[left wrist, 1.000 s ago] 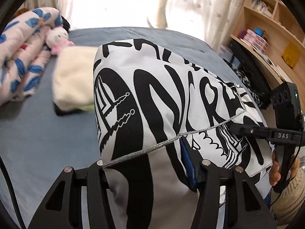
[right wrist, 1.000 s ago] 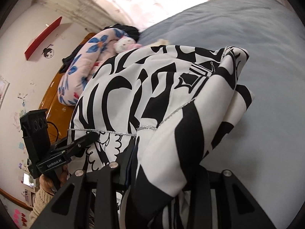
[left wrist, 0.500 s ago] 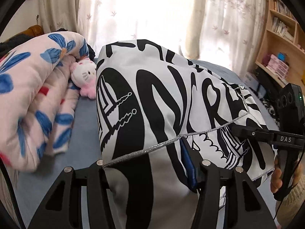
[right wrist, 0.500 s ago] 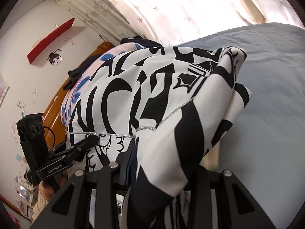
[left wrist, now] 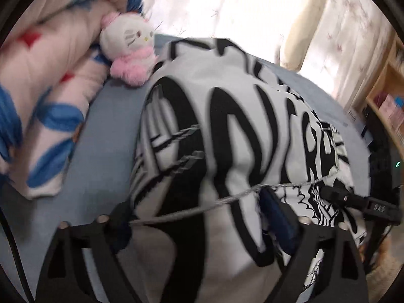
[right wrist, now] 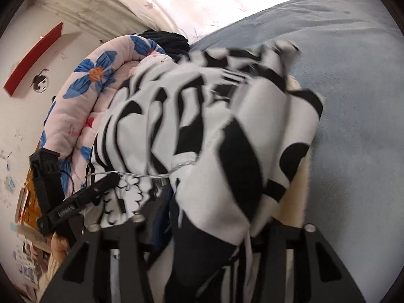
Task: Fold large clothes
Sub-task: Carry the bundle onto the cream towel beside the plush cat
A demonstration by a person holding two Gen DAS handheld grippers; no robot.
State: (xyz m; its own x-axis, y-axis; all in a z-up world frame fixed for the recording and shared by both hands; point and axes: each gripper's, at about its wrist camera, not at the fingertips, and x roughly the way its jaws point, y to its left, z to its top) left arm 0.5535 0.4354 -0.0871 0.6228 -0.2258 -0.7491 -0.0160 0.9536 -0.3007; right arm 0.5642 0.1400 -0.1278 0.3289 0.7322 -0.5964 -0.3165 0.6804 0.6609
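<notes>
A large white garment with bold black lettering [left wrist: 227,126] lies bunched over both grippers and sags onto the blue bed [left wrist: 106,131]. My left gripper [left wrist: 197,209] has its jaws wide apart and still opening. The silver-stitched hem runs from one finger to the other, and no pad presses on the cloth. My right gripper [right wrist: 212,217] is opening too, with a thick fold of the garment [right wrist: 202,116] lying loose between its fingers. The tip of the right gripper [left wrist: 335,194] pokes into the cloth on the right, and the left gripper [right wrist: 106,181] shows at the hem.
A rolled pink quilt with blue flowers [left wrist: 38,88] and a white-and-pink plush toy [left wrist: 128,48] lie just beyond the garment. A cream folded item [right wrist: 295,181] sits under its right edge. Wooden shelves [left wrist: 388,106] stand to the right, and bright curtains hang behind the bed [right wrist: 353,75].
Both grippers carried the garment across the bed toward the quilt and plush toy and came lower. Both pairs of jaws have spread wider, the left far more.
</notes>
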